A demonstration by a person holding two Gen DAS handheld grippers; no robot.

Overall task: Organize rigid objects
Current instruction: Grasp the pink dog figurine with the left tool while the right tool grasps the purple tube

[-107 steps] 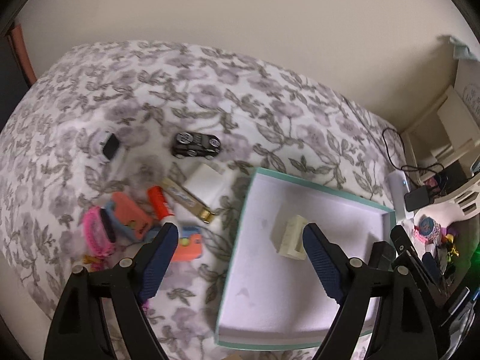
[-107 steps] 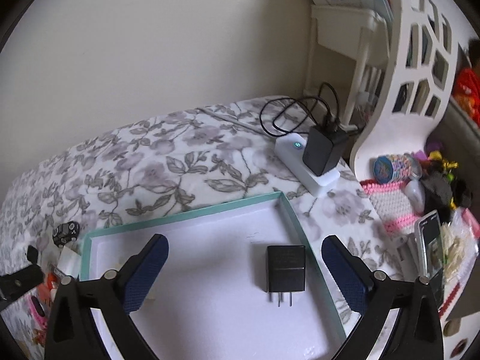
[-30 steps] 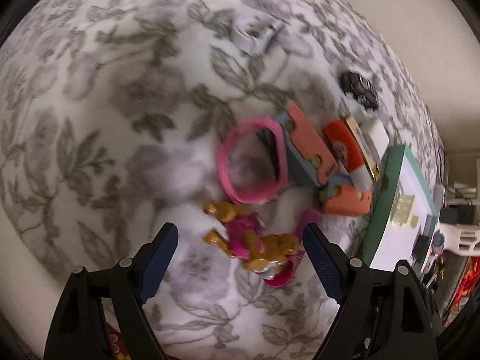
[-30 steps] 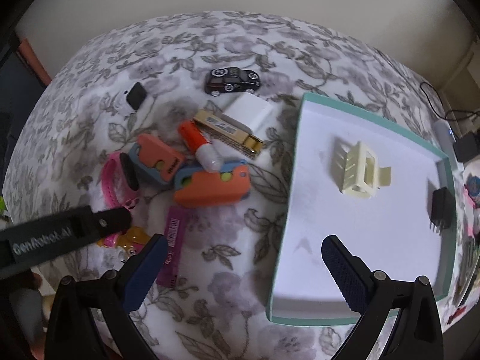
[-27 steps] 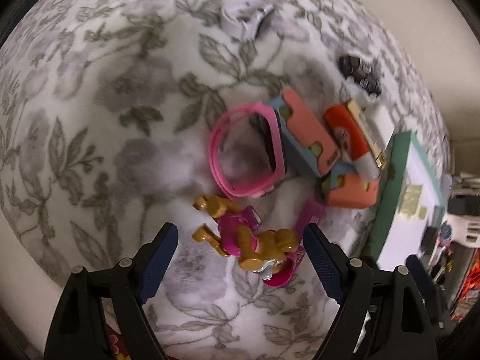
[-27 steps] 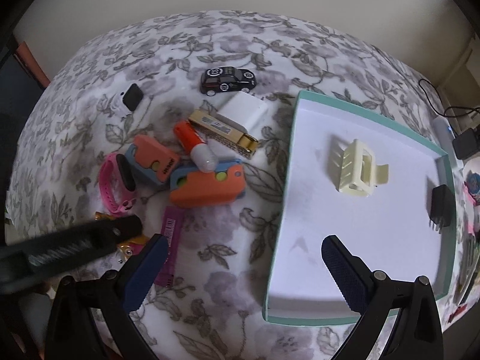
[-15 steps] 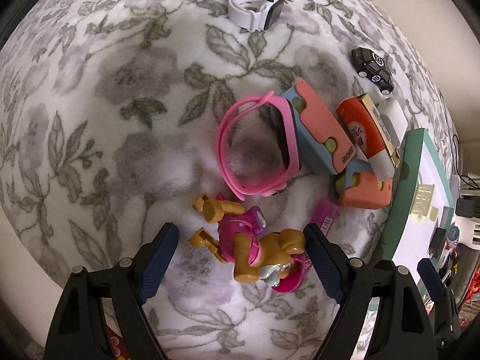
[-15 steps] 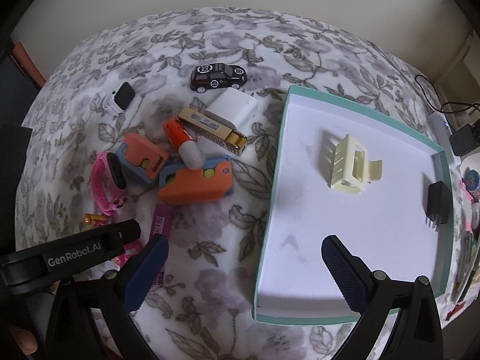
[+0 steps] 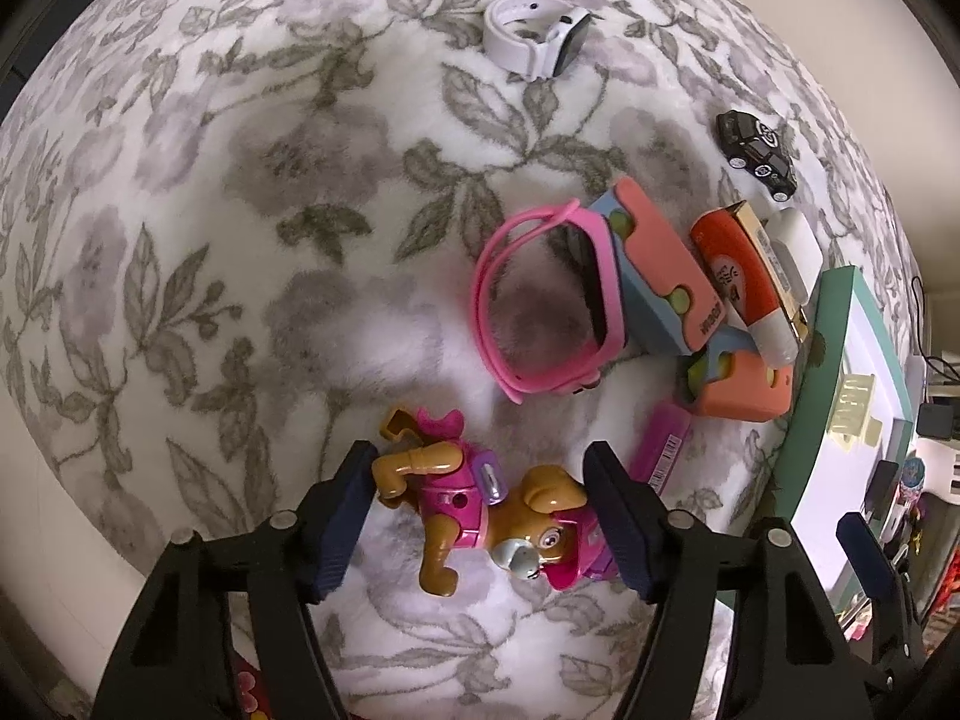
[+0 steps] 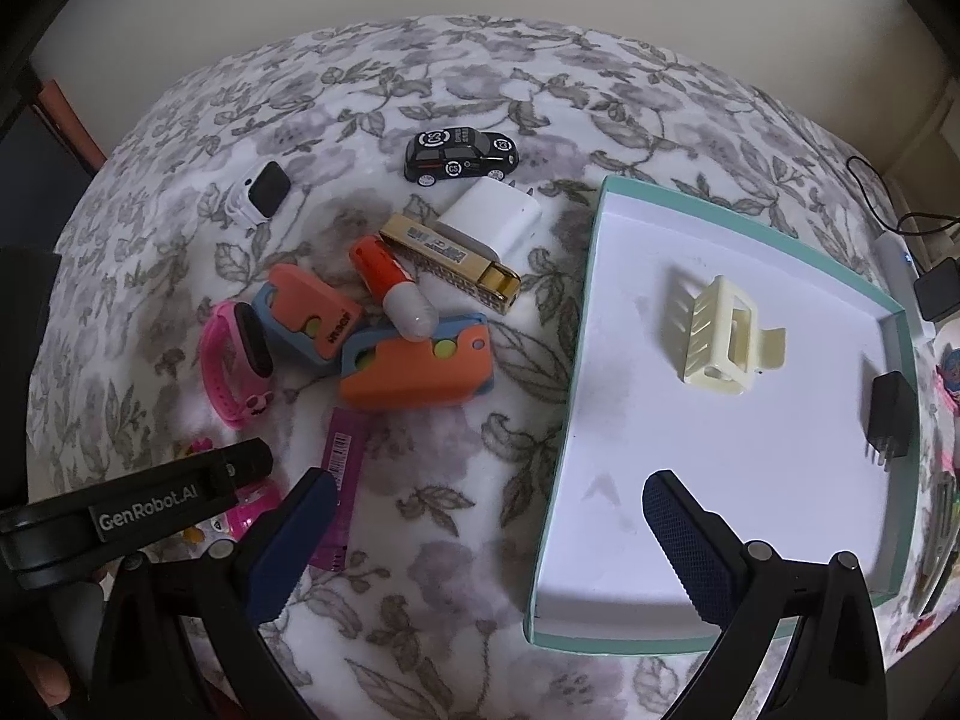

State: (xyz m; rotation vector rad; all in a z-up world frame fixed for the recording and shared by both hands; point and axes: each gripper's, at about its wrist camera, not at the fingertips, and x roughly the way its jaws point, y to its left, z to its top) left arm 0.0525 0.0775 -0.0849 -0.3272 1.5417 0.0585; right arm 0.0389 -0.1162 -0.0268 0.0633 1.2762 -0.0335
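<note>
A brown and pink toy dog (image 9: 480, 510) lies on its side on the floral blanket. My left gripper (image 9: 479, 457) points straight down over it, one jaw on each side, and the jaws are closing; the pads stand right at the dog's leg and ear. My right gripper (image 10: 486, 486) hangs open over the blanket beside the teal tray (image 10: 576, 372), nothing between its fingers. In the tray lie a cream hair clip (image 10: 717, 336) and a black plug (image 10: 888, 414). The left gripper's body covers most of the dog in the right wrist view.
Loose on the blanket: pink watch (image 9: 540, 306), two orange-and-blue toys (image 10: 312, 312) (image 10: 414, 369), orange glue stick (image 10: 390, 288), gold box (image 10: 450, 261), white charger (image 10: 492, 219), black toy car (image 10: 459, 153), white watch (image 9: 534, 42), magenta bar (image 10: 342, 480). A cluttered shelf stands right of the tray.
The left gripper's jaws have come in from wide open to the toy dog's sides. The dog lies where it was. The right gripper has stayed put.
</note>
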